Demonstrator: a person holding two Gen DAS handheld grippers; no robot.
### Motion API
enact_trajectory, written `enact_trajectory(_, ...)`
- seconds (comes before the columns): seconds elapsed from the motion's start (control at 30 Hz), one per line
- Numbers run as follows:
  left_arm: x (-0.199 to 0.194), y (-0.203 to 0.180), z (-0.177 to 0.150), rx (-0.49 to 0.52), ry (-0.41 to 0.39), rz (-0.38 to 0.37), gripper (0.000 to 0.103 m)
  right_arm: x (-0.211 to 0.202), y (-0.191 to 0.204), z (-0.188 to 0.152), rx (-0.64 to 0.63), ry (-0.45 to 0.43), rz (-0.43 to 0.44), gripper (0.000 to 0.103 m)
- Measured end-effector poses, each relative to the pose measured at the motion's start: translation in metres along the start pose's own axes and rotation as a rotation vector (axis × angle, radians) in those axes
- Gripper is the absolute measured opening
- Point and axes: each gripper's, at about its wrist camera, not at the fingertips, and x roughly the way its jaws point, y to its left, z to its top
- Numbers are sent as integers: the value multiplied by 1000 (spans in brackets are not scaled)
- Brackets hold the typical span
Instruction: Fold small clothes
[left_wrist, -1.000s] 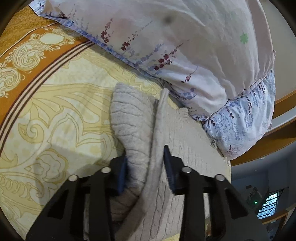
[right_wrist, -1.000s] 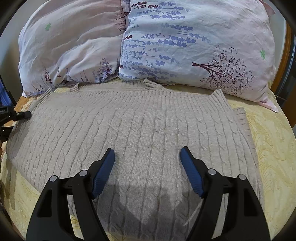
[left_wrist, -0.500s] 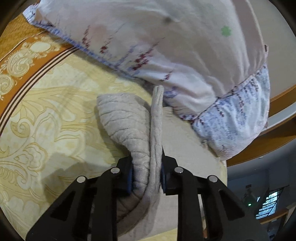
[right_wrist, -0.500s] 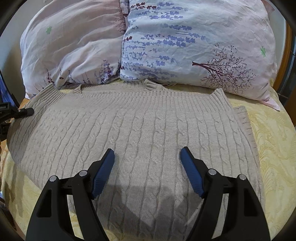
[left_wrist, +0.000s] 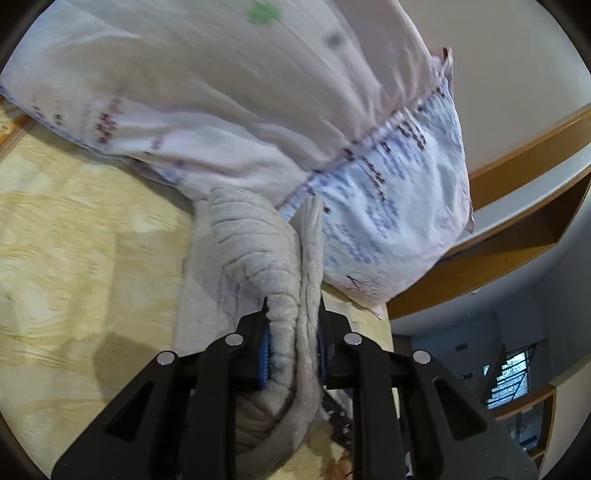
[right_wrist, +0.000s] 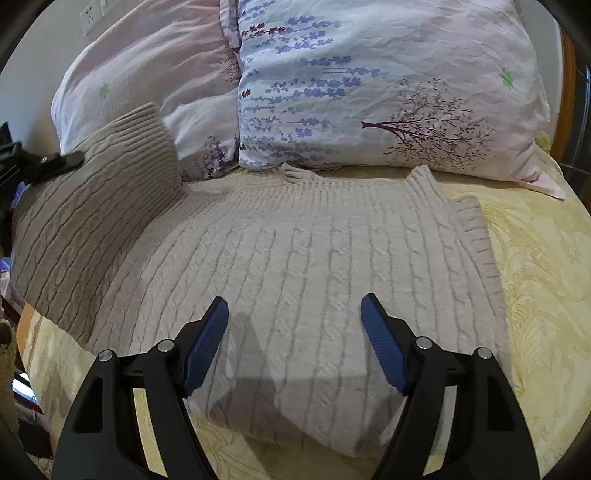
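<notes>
Right wrist view shows the beige cable-knit sweater (right_wrist: 295, 266) spread flat on the yellow patterned bedsheet (right_wrist: 546, 280), its ribbed hem toward two floral pillows (right_wrist: 388, 85) at the head of the bed. The right hand-held gripper (right_wrist: 293, 343) hovers over the sweater's near half with its blue pads wide apart and nothing between them. The sweater's left edge is lifted off the bed and curls inward, showing its darker underside. In the left wrist view, the left hand-held gripper (left_wrist: 291, 350) has just been closing its jaws, and its pads now pinch that bunched edge of the sweater (left_wrist: 258, 258), raised above the bedsheet (left_wrist: 74, 258) just beside a pillow (left_wrist: 221, 92).
</notes>
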Motion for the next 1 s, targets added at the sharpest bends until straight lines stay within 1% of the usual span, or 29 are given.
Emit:
enact_trajectory(0.1, 23, -20, -5, -3, 24, -23, 18, -7, -8, -2, 12, -7, 0, 76)
enact_trajectory(0.2, 56, -40, -17, 38, 54, -22, 18, -12, -17, -4, 19, -6, -7, 76)
enact_trajectory(0.33, 115, -44, -47, 13, 158, -16, 18, -20, -39, -11, 64, -14, -9, 76)
enact_trajectory(0.37, 127, -44, -54, 3, 183, -29, 15, -23, -44, -12, 77, -17, -10, 76)
enact_trajectory(0.4, 138, -43, -61, -23, 220, -69, 13, -26, -51, -14, 93, -20, -8, 76)
enact_trajectory(0.47, 151, -44, -69, -60, 270, -130, 11, -32, -60, -15, 115, -28, -2, 76)
enact_trajectory(0.5, 156, -49, -73, -57, 295, -150, 11, -35, -65, -15, 133, -33, 12, 76)
enact_trajectory(0.53, 156, -52, -74, -46, 303, -159, 12, -37, -67, -14, 145, -35, 24, 76)
enact_trajectory(0.57, 152, -56, -75, -28, 305, -177, 17, -40, -71, -14, 159, -39, 40, 76)
enact_trajectory(0.6, 147, -59, -75, -12, 301, -188, 29, -44, -75, -13, 180, -45, 70, 76)
enact_trajectory(0.63, 135, -62, -73, 19, 279, -187, 35, -44, -79, -10, 195, -48, 96, 76)
enact_trajectory(0.67, 123, -63, -71, 52, 253, -178, 49, -46, -82, -8, 214, -49, 130, 76)
enact_trajectory(0.7, 105, -66, -66, 109, 207, -157, 60, -48, -86, -7, 239, -47, 177, 76)
enact_trajectory(0.73, 94, -67, -64, 143, 178, -135, 64, -47, -88, -4, 268, -44, 235, 75)
enact_trajectory(0.77, 81, -68, -60, 184, 144, -97, 70, -46, -91, -1, 298, -40, 296, 75)
enact_trajectory(0.8, 66, -65, -55, 232, 97, -36, 76, -44, -91, 2, 327, -31, 360, 75)
enact_trajectory(0.87, 50, -55, -46, 267, 51, 52, 78, -38, -88, 9, 351, -5, 434, 74)
enact_trajectory(0.9, 48, -51, -42, 269, 43, 78, 78, -33, -86, 12, 367, 12, 459, 72)
enact_trajectory(0.97, 44, -30, -35, 251, 50, 150, 78, -15, -80, 19, 403, 66, 505, 68)
enact_trajectory(1.0, 46, -21, -35, 247, 66, 189, 78, -5, -78, 21, 422, 95, 510, 67)
